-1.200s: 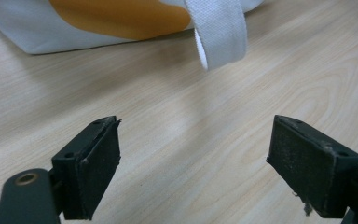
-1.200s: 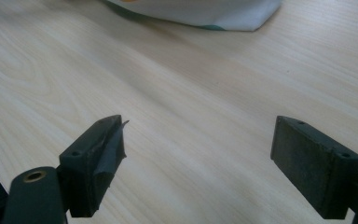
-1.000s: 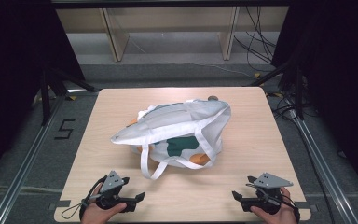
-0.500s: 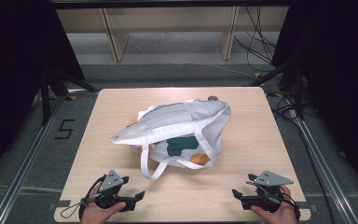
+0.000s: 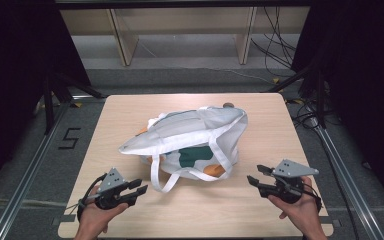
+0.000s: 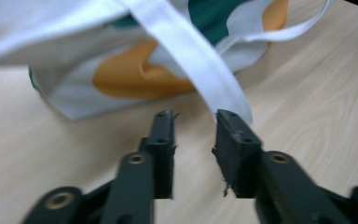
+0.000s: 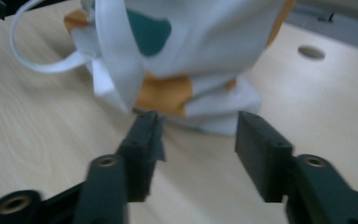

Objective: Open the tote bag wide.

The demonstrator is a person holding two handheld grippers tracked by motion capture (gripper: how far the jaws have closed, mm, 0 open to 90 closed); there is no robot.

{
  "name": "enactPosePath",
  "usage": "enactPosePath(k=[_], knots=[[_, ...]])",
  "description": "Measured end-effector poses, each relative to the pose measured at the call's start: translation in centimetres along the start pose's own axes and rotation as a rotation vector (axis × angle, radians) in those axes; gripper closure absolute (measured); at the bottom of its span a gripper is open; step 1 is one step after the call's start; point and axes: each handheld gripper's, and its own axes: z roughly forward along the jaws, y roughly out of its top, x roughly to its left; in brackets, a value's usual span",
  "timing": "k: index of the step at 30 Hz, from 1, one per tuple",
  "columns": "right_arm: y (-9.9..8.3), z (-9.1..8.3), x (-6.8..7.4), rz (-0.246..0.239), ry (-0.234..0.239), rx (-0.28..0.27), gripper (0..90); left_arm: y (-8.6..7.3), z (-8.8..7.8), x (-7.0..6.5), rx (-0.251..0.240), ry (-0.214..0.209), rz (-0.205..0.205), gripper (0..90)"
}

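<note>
Tote bag (image 5: 195, 137), white fabric with green and orange patches, lies on its side at the centre of the wooden table (image 5: 280, 125), its mouth toward the right edge and its two white handle straps (image 5: 162, 175) looping out toward the near edge. No brand or label can be read on the bag; the only legible mark is a black "5" (image 5: 69, 138) on the floor beside the left edge of the table. The left gripper (image 5: 136, 190) sits at the near left corner, held in the person's left hand (image 5: 97, 215), pointing right toward the strap loop; its jaws are spread with nothing between them, and in the left gripper view one strap (image 6: 200, 65) hangs just beyond the jaw tips. The right gripper (image 5: 257, 175) sits near the near right corner, held in the right hand (image 5: 300, 212), pointing left toward the bag; its jaws are spread wide and empty, with the bag's lower corner (image 7: 214, 112) just ahead of them. Both grippers are apart from the bag.
</note>
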Motion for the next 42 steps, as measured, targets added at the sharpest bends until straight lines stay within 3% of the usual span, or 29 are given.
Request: enactPosePath(k=[1, 2, 3, 4, 5, 6, 7, 9, 11, 15, 16, 17, 21, 24, 32, 34, 35, 36, 38, 42], knots=[[0.0, 0.0, 0.0, 0.0, 0.0, 0.0, 55.5, 0.0, 0.0, 0.0, 0.0, 0.0, 0.0, 76.7], [1.6, 0.0, -0.1, -0.033, 0.002, -0.041, 64.1, 1.2, 0.2, 0.6, -0.022, -0.007, -0.001, 80.2], [2.5, 0.0, -0.3, -0.053, 0.016, -0.045, 67.4, 1.8, 0.3, 0.8, -0.024, -0.013, -0.013, 83.0], [3.3, -0.1, -0.3, -0.044, 0.019, -0.057, 72.8, 2.4, 0.3, 1.1, -0.028, -0.011, -0.002, 86.0], [4.1, 0.1, -0.5, -0.079, 0.022, -0.073, 76.0, 3.0, 0.4, 1.3, -0.032, -0.009, 0.008, 88.0], [4.9, 0.0, -0.4, -0.082, 0.02, -0.071, 80.0, 3.5, 0.5, 1.5, -0.033, -0.006, 0.015, 89.1], [5.6, 0.1, -0.7, -0.126, 0.014, -0.084, 83.1, 4.0, 0.6, 1.8, -0.035, -0.007, 0.016, 89.3], [7.0, 0.2, -0.6, -0.127, 0.022, -0.088, 87.8, 5.0, 0.7, 2.2, -0.044, -0.02, 0.0, 89.4], [7.6, 0.3, -0.7, -0.136, 0.033, -0.079, 88.9, 5.6, 0.8, 2.3, -0.042, -0.015, 0.003, 89.4], [11.1, 1.0, -1.1, -0.175, 0.036, -0.105, 90.0, 8.2, 1.1, 3.6, -0.053, -0.005, 0.012, 89.4], [11.8, 1.2, -1.0, -0.152, 0.032, -0.104, 90.0, 8.8, 1.2, 3.9, -0.051, -0.006, 0.012, 89.4], [12.5, 1.4, -1.0, -0.175, 0.025, -0.113, 90.0, 9.2, 1.4, 4.1, -0.052, -0.01, 0.004, 89.4], [15.1, 2.8, -1.0, -0.204, 0.019, -0.091, 90.0, 10.3, 2.2, 4.9, -0.044, -0.005, -0.005, 89.4], [16.3, 4.2, -1.2, -0.215, 0.017, -0.043, 90.0, 11.1, 3.6, 5.7, -0.016, 0.004, -0.019, 89.3], [16.3, 8.0, -2.5, -0.211, -0.016, 0.093, 90.0, 11.4, 6.6, 7.3, 0.004, 0.02, -0.06, 89.3], [16.0, 8.5, -3.2, -0.203, -0.035, 0.137, 90.0, 11.1, 8.1, 7.9, 0.028, 0.029, -0.081, 89.3], [15.6, 8.9, -3.4, -0.182, -0.047, 0.156, 90.0, 11.1, 8.1, 7.9, 0.028, 0.029, -0.081, 89.3], [15.2, 9.2, -3.8, -0.178, -0.05, 0.181, 90.0, 10.9, 8.8, 8.5, 0.061, 0.042, -0.071, 89.3], [14.2, 10.0, -4.5, -0.158, -0.062, 0.218, 90.0, 10.5, 9.5, 9.1, 0.069, 0.048, -0.095, 89.3], [11.6, 11.7, -5.8, -0.095, -0.061, 0.246, 90.0, 9.5, 10.3, 10.2, 0.124, 0.06, -0.114, 89.3]])
